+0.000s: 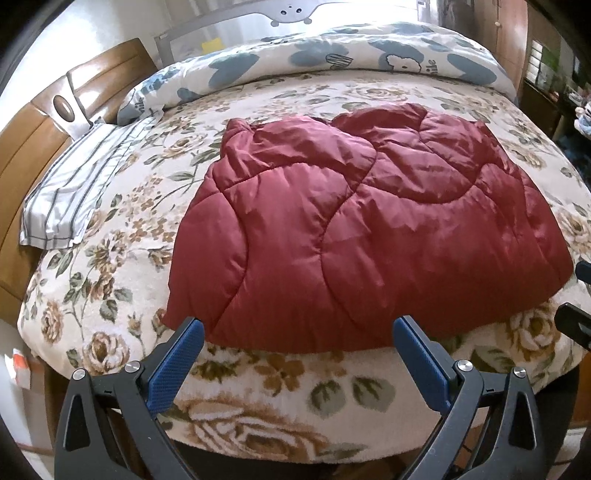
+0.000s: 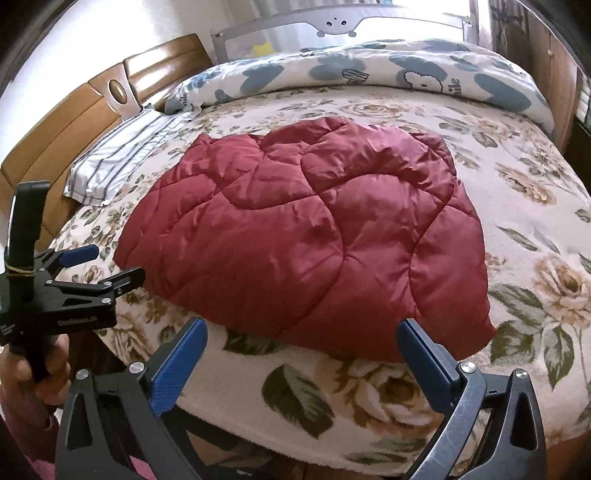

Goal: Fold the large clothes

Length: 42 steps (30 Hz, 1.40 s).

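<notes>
A dark red quilted padded garment (image 1: pixel 354 229) lies folded over in a broad heap on the flowered bed cover (image 1: pixel 110 280); it also shows in the right wrist view (image 2: pixel 306 236). My left gripper (image 1: pixel 298 326) is open and empty, hovering at the bed's near edge just short of the garment's hem. My right gripper (image 2: pixel 302 328) is open and empty, also at the near hem, toward its right corner. The left gripper shows from the side in the right wrist view (image 2: pixel 110 266), held in a hand.
A blue-and-white patterned duvet (image 1: pixel 332 55) is bunched along the far side. A striped pillow (image 1: pixel 74 195) lies at the left by the wooden headboard (image 1: pixel 33 147). A grey bed rail (image 2: pixel 332 26) stands behind. Dark furniture (image 1: pixel 546 74) is at the right.
</notes>
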Available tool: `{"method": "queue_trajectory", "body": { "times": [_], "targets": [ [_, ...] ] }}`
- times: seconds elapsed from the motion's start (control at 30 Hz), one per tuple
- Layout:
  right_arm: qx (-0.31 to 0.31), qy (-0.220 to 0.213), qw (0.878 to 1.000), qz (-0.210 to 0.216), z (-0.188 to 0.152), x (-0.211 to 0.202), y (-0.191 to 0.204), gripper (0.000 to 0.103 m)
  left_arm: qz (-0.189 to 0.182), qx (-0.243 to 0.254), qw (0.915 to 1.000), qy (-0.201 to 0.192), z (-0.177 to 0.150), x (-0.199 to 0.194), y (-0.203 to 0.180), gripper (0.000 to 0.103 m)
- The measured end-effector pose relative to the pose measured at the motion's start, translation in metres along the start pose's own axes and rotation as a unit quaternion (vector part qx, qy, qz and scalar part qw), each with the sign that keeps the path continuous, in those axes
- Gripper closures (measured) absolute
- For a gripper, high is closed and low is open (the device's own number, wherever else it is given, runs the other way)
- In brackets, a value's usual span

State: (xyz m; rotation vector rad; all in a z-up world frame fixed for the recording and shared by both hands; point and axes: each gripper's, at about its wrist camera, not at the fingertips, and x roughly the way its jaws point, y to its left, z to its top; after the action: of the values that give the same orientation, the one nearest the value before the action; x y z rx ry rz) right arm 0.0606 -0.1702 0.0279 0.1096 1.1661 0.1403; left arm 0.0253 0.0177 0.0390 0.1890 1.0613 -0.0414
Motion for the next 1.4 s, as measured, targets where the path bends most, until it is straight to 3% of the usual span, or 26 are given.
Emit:
{"method": "queue_trajectory", "body": {
  "times": [1.4],
  "targets": [
    [-0.004,-0.004,1.0,-0.002,0.039,0.015,-0.005,0.0,0.005,-0.009,0.9999,-0.006,0.03,0.018,0.0,0.001]
  ]
}}
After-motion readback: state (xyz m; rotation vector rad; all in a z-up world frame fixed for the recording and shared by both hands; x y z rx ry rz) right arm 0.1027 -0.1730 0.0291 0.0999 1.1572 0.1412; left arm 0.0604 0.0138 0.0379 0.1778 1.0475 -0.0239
